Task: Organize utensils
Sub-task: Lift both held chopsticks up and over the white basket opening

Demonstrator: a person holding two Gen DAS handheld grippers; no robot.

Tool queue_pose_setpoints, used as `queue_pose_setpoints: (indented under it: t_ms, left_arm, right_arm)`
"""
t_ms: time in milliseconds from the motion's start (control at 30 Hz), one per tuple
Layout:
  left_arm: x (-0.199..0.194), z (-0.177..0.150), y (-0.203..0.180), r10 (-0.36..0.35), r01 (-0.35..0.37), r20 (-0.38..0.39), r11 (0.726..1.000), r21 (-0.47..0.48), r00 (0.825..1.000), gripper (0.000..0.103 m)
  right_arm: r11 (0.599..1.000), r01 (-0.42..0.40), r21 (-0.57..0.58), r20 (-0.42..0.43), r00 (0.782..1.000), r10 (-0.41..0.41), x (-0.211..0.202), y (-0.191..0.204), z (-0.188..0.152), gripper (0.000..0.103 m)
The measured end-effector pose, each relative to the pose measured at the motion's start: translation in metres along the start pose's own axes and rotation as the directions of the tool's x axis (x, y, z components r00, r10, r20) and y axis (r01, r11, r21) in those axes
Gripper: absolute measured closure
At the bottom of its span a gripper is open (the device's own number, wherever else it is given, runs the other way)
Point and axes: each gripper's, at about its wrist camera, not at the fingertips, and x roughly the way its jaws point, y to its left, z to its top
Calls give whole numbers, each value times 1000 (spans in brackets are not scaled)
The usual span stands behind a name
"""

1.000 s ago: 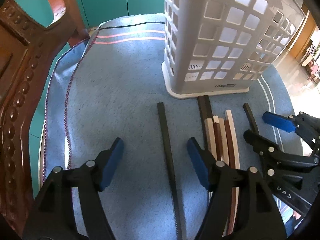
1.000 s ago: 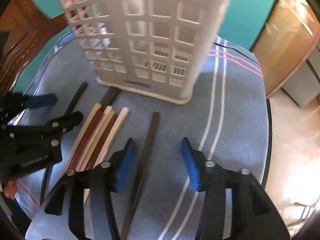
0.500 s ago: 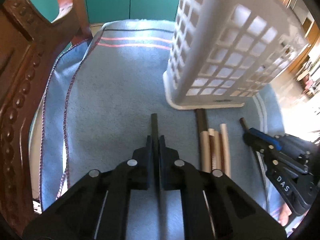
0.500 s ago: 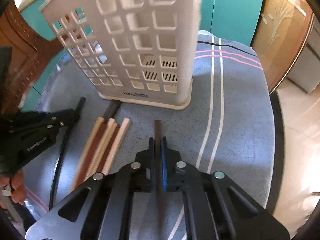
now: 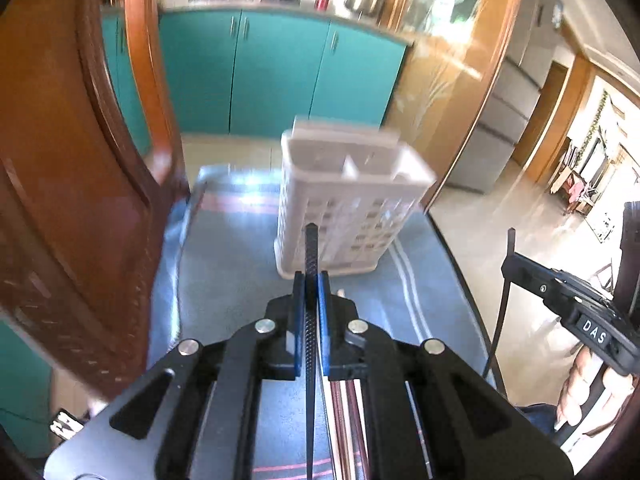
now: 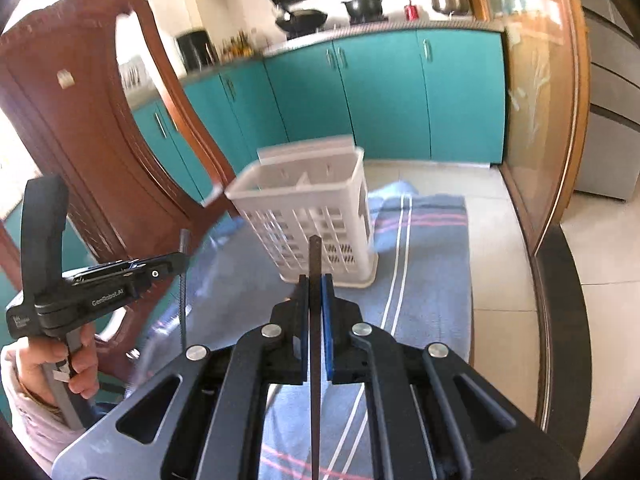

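My left gripper — pads clamped on a textured black chopstick; my right gripper — pinching a plain dark chopstick. Both point toward the white slotted plastic utensil basket.

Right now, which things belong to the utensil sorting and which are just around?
Job: left claw on a black chopstick; right claw on a dark chopstick; white slotted holder; blue cloth.
Around: wooden chair, teal cabinets, pots.
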Motion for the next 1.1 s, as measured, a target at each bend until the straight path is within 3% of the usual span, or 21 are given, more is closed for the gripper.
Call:
queue_pose_setpoints:
  t_ms: [133,300,400,467,533,600,667,833,1000,1100]
  left_arm:
    - [-46,14,-10,-4,3,105,1000,9,994,96]
    - [-96,62,-10,-17,20,247,1000,-7,969,96]
    - [-116,97,-8,-34,45,330,999,-26,943,96]
    - [-128,116,-8,-39,58,372,998,-38,927,96]
    - [-129,131,-10,-6,27,397,999,-46,918,96]
    - [-120,141,-10,78,-55,415,996,-66,907,96]
    - [-103,144,-5,84,-48,423,994,-95,902,96]
    - [-75,144,6,77,-23,396,990,-141,915,96]
    - [-88,149,5,88,-28,444,990,-140,892,96]
    - [-92,151,4,120,-43,481,985,-168,869,96]
  right_arm:
    - [999,-31,20,71,997,29,-36,6,9,96]
    - [999,-40,12,164,986,37,-60,9,47,96]
    - [998,-65,12,258,964,60,-74,10,83,96]
    - [998,-64,15,340,939,55,-81,12,107,96]
    - [999,-38,17,421,907,27,-85,13,121,96]
    - [999,8,53,474,880,-32,-80,10,132,96]
    - [998,12,57,497,867,-39,-71,5,134,96]
    - [995,70,66,412,907,-91,-21,-9,114,96]
    - [992,77,95,365,925,-107,8,-27,94,96]
    - [993,54,100,350,933,-86,17,-32,86,96]
